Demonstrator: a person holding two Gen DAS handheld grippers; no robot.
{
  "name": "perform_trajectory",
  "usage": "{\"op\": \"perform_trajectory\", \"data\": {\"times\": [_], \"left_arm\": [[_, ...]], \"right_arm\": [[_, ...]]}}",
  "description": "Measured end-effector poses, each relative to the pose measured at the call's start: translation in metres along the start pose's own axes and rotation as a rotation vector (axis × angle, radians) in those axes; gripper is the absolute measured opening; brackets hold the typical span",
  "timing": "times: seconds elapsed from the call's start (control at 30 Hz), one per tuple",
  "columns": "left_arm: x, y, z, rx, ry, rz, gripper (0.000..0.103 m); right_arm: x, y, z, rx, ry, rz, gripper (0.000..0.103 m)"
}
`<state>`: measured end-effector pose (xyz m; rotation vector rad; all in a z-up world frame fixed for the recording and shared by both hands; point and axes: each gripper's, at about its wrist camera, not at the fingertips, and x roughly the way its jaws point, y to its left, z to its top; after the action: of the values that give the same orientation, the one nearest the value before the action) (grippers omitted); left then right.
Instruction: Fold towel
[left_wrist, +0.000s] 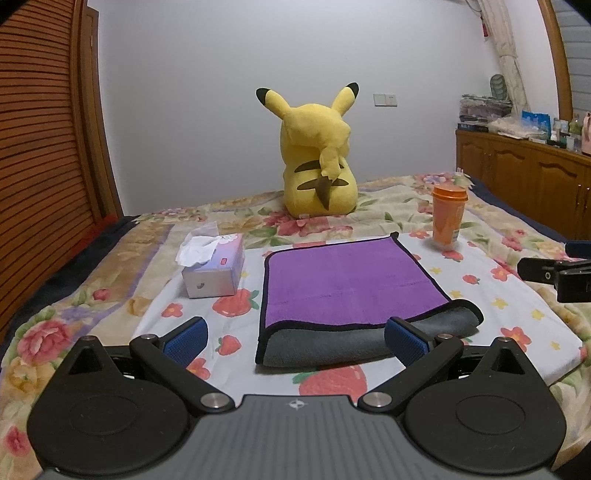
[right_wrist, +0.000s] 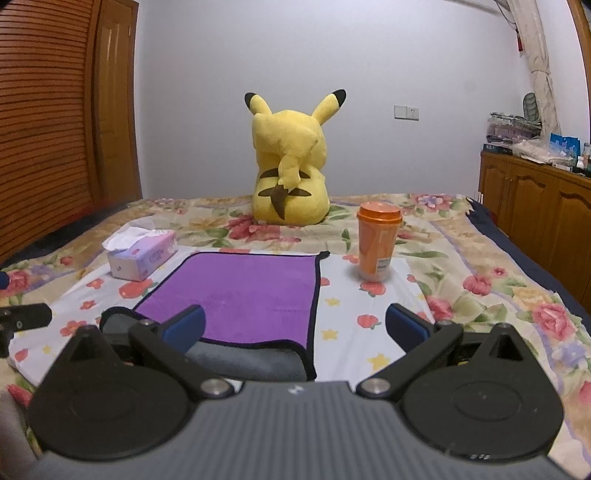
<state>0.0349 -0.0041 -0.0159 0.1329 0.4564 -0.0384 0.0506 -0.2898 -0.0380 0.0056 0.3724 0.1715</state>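
Purple towel (left_wrist: 347, 280) lies flat on the strawberry-print cloth (left_wrist: 517, 317) over the bed, black-edged, w/ its near edge turned up so the grey underside shows as a roll along the front. In my left view it sits dead centre at 12 o'clock; in the right view it's off toward 10–11 o'clock.

Left gripper (left_wrist: 295, 336): fingers wide apart, holding nothing; the right pad (left_wrist: 406, 338) overlaps the grey roll in view, can't tell if touching. Right gripper (right_wrist: 295, 325): fingers also spread, empty; left pad (right_wrist: 184, 326) overlaps the towel's near edge, contact unclear.

Tissue box (left_wrist: 214, 267) just beside the towel at 10 o'clock, tissue poking out. Orange cup w/ lid (left_wrist: 448, 214) upright near the far-right corner, 1 o'clock. Pikachu plush (left_wrist: 317, 162) sits further back, facing the wall. Wooden cabinet (left_wrist: 524, 177) at 2 o'clock.
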Motion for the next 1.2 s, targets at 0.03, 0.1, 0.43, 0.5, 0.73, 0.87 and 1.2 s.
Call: {"op": "perform_trajectory", "data": {"times": [0.03, 0.1, 0.43, 0.5, 0.73, 0.87, 1.2], "left_arm": [[0.002, 0.000, 0.001, 0.001, 0.001, 0.001, 0.103], [0.006, 0.001, 0.002, 0.005, 0.002, 0.001, 0.103], [0.027, 0.005, 0.007, 0.000, 0.041, -0.018, 0.103], [0.031, 0.006, 0.008, -0.001, 0.047, -0.024, 0.103], [0.046, 0.009, 0.011, -0.002, 0.074, -0.032, 0.103], [0.056, 0.012, 0.011, 0.001, 0.092, -0.035, 0.103], [0.089, 0.024, 0.010, -0.004, 0.148, -0.017, 0.103]], "right_arm": [[0.002, 0.000, 0.000, -0.002, 0.003, 0.000, 0.103], [0.005, 0.001, 0.000, -0.007, 0.007, 0.000, 0.103], [0.022, 0.000, 0.001, -0.016, 0.056, 0.002, 0.103], [0.026, 0.000, 0.001, -0.018, 0.062, 0.005, 0.103], [0.040, 0.003, 0.004, -0.048, 0.066, 0.004, 0.103], [0.051, 0.000, 0.005, -0.047, 0.079, -0.004, 0.103], [0.073, -0.010, 0.008, -0.030, 0.115, 0.005, 0.103]]}}
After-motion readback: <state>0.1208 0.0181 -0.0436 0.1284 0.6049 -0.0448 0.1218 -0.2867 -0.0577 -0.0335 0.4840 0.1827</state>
